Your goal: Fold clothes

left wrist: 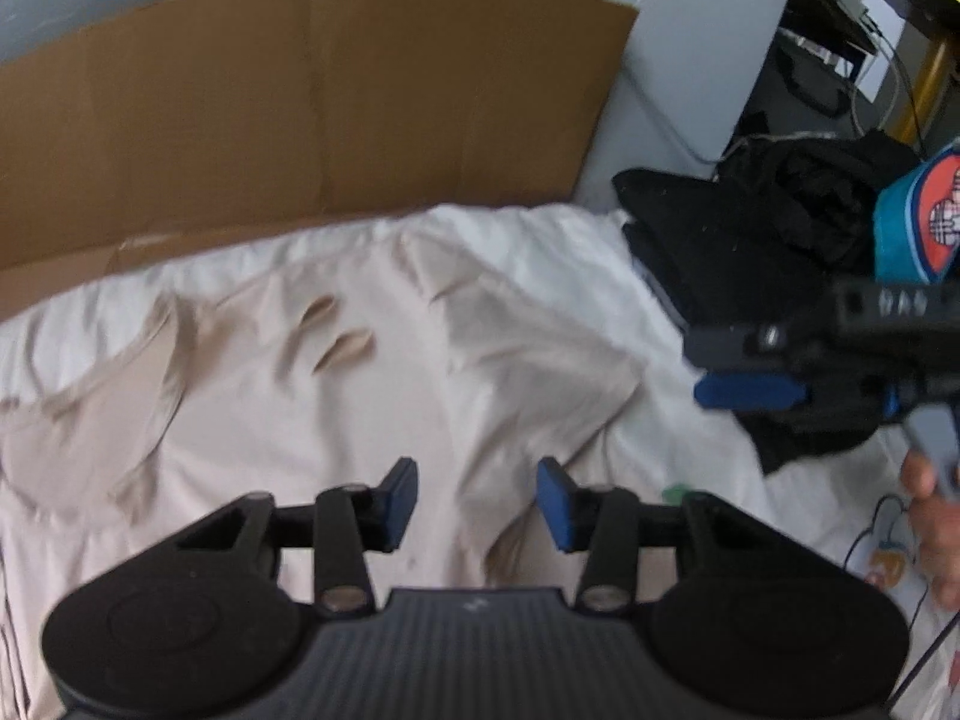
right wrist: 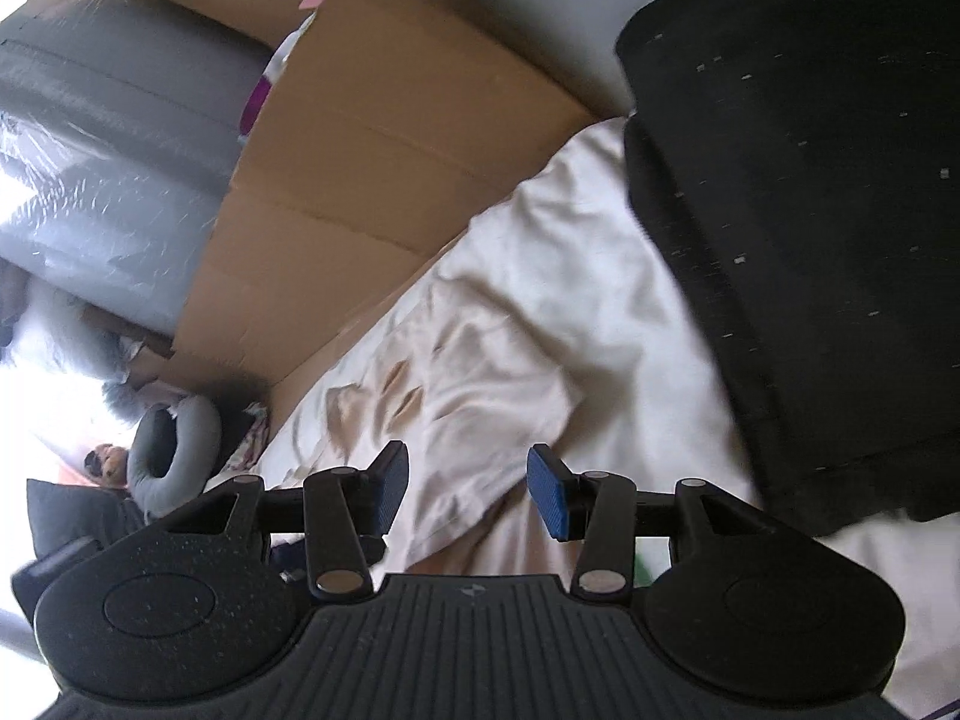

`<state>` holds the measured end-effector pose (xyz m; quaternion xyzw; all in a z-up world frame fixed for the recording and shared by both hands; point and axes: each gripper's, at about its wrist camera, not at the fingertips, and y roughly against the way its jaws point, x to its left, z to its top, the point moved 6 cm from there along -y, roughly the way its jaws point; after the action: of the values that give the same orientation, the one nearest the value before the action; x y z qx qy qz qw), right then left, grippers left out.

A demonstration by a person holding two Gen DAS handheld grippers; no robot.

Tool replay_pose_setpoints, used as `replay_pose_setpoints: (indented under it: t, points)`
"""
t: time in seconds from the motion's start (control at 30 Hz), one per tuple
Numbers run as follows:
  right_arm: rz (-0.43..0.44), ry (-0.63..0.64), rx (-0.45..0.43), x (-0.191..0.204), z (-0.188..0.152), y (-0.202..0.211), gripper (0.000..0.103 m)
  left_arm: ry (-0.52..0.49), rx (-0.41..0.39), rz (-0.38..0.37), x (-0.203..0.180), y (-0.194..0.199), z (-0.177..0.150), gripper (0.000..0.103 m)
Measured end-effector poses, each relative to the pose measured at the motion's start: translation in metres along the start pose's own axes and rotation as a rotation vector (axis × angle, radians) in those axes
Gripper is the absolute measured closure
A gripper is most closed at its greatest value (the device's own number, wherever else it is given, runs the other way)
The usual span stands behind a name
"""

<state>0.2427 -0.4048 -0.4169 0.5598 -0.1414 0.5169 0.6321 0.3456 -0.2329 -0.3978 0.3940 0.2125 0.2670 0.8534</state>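
A cream garment (left wrist: 336, 372) lies spread and wrinkled on the white bed surface (left wrist: 798, 492). My left gripper (left wrist: 477, 501) hangs above its near part, jaws open, with nothing between the blue pads (left wrist: 555, 504). In the left wrist view the right gripper (left wrist: 744, 384) comes in from the right edge, over the garment's right side, a hand (left wrist: 933, 516) gripping its handle. From the right wrist view, my right gripper (right wrist: 468, 495) is open over the same cream garment (right wrist: 480, 348), pads apart and holding no cloth.
A pile of black clothes (left wrist: 774, 222) sits at the right of the garment and fills the right of the right wrist view (right wrist: 810, 210). A flattened cardboard sheet (left wrist: 300, 108) stands behind the bed. A teal printed item (left wrist: 918, 228) is at the far right. A grey neck pillow (right wrist: 171, 456) lies at left.
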Motion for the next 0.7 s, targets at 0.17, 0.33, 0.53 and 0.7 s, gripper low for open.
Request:
replay_pose_setpoints:
  t: [0.17, 0.33, 0.53, 0.7]
  points:
    - [-0.03, -0.004, -0.036, -0.014, 0.003, 0.009, 0.052, -0.021, -0.022, -0.034, -0.023, -0.02, 0.019, 0.056]
    - [-0.066, 0.006, -0.059, -0.028, 0.006, 0.016, 0.055, -0.034, -0.039, -0.054, -0.048, -0.041, 0.029, 0.056]
    - [-0.108, 0.003, -0.081, -0.043, 0.013, 0.023, 0.059, -0.031, -0.046, -0.066, -0.072, -0.068, 0.032, 0.057]
    - [-0.125, -0.006, -0.09, -0.051, 0.017, 0.026, 0.059, -0.017, -0.031, -0.042, -0.08, -0.09, 0.028, 0.057]
